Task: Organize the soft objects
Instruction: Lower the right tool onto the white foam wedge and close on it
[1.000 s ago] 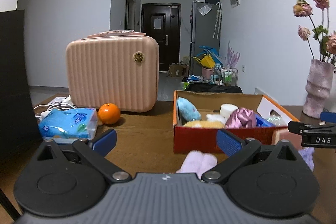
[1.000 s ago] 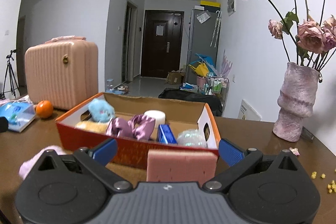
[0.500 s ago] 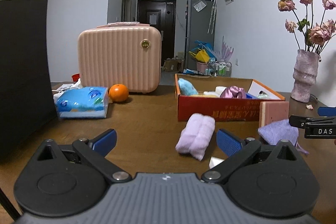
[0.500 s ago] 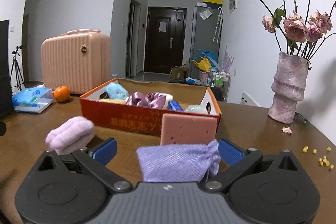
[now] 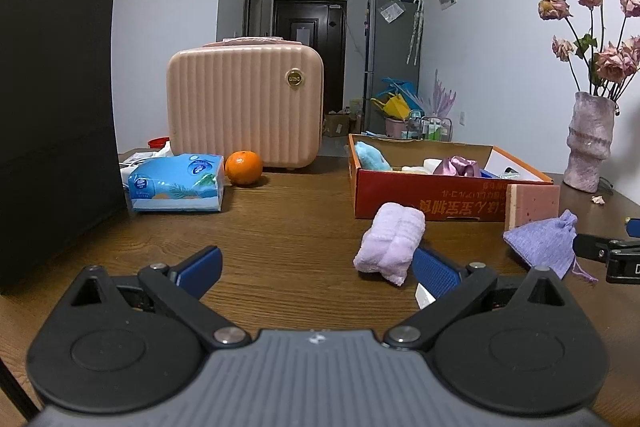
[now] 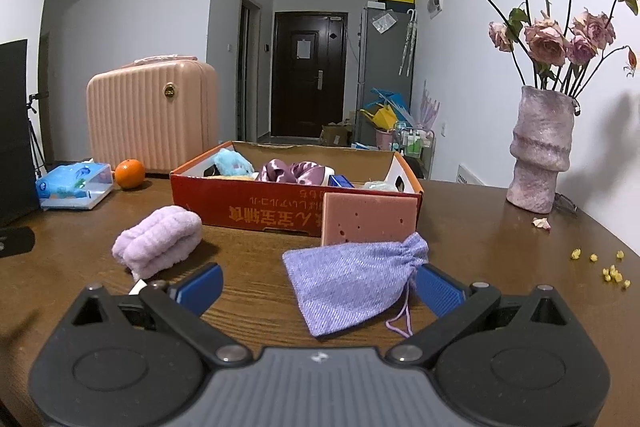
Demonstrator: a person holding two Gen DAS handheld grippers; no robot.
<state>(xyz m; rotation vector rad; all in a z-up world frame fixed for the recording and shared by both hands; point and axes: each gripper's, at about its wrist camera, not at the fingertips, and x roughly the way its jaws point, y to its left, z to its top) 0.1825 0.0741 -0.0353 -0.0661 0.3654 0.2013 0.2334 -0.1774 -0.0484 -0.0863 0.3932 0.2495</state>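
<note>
Fingers of the right gripper (image 6: 318, 283) are spread wide around the lilac woven drawstring pouch (image 6: 352, 281), lying flat on the table, long axis slanting toward the right finger; the left gripper (image 5: 316, 269), equally open and empty, is farther off.

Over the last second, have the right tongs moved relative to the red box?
Yes. The right tongs have backed away from the red box, which now looks farther off, with the purple pouch newly visible between them.

Not much we can actually read here: the red box (image 6: 280, 211) has orange print along its front side, but it's upside down to us. The gold badge on the pink suitcase (image 5: 244, 107) is too tiny.
</note>
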